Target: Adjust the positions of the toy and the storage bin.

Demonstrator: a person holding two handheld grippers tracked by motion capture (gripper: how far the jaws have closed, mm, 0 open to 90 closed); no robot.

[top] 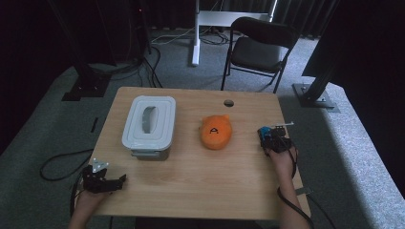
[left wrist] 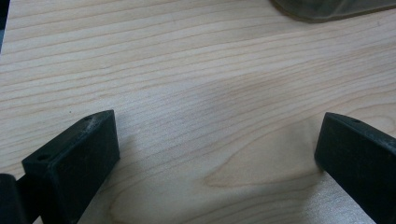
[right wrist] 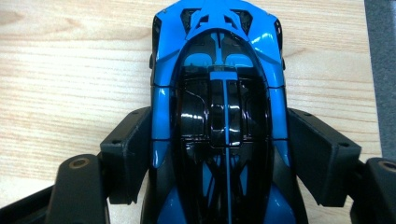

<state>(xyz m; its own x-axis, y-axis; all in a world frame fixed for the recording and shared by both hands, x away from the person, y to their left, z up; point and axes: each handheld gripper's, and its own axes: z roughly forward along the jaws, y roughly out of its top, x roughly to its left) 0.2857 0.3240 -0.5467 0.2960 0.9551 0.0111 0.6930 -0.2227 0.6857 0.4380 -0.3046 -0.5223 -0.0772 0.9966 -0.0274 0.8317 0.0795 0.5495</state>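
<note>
Claws differ: right claw (right wrist: 219, 154) clamps blue toy car (right wrist: 217, 93), left claw (left wrist: 215, 154) gapes over table (left wrist: 187, 70).

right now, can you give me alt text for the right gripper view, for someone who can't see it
A shiny blue and black toy car, seen from above, sits between the two black jaws of the right gripper, which close against its sides. Under it lies a pale wooden table, with a strip of grey floor past the table's edge.
</note>
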